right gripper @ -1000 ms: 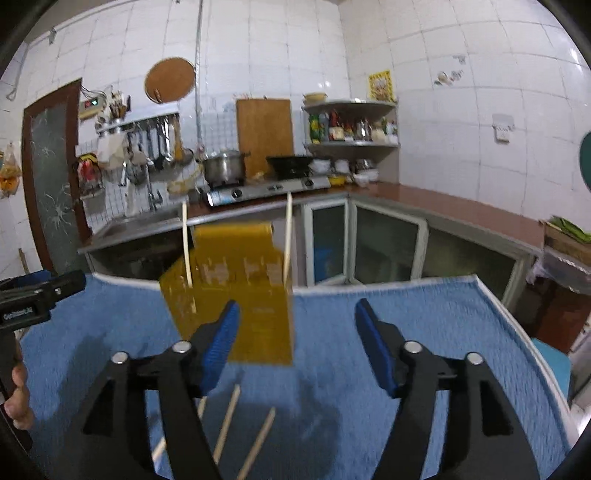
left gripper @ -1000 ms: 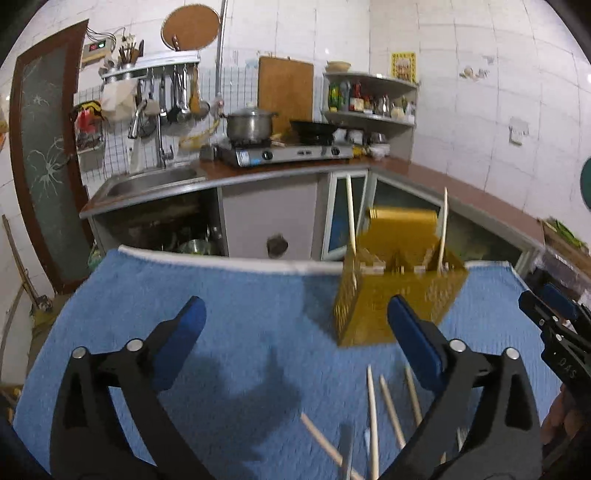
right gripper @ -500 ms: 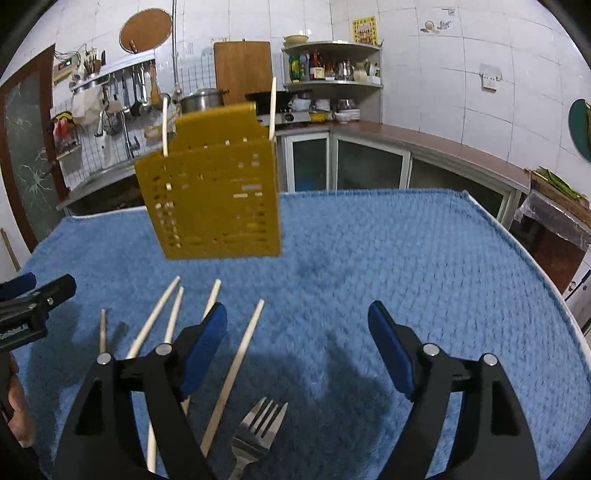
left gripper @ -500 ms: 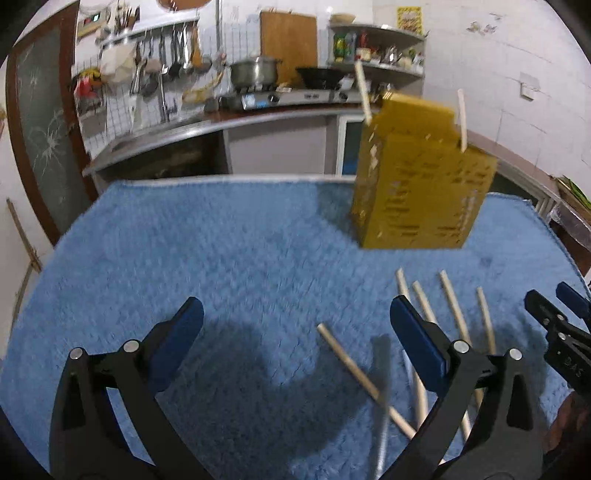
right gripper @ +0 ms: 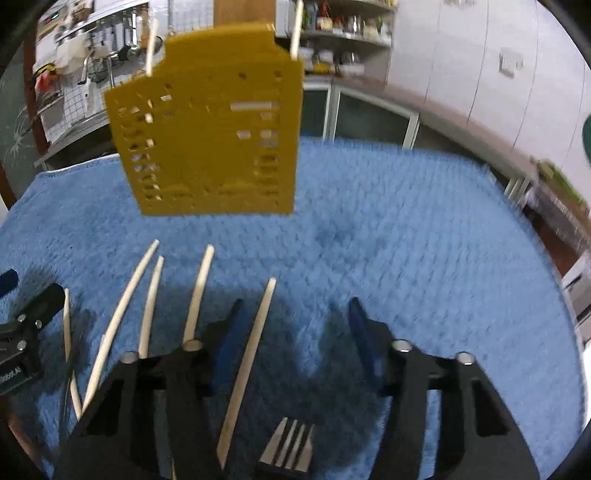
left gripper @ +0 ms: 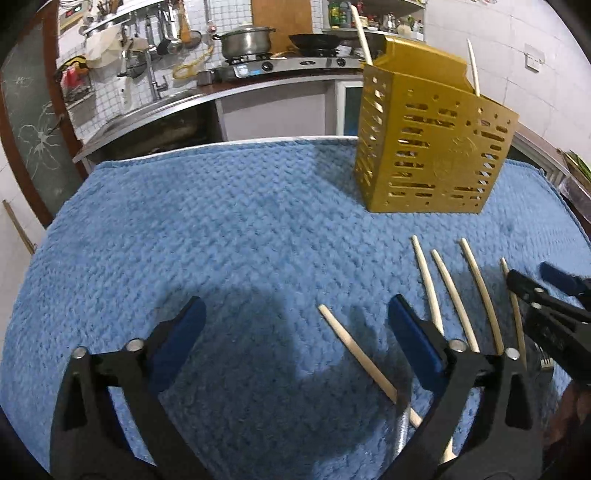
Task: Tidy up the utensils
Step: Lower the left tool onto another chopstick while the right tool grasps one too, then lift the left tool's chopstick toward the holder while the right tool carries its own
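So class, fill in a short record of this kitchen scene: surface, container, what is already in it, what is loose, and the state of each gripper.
surface: blue towel covering the table
container: yellow holder, upright on the towel's far side
in container: two chopsticks, standing up
loose items: five chopsticks and a fork, lying on the towel in front of the holder
left gripper: open, one loose chopstick lying between its jaws, not gripped
right gripper: open, jaws just been closing, above the fork and a chopstick, nothing gripped
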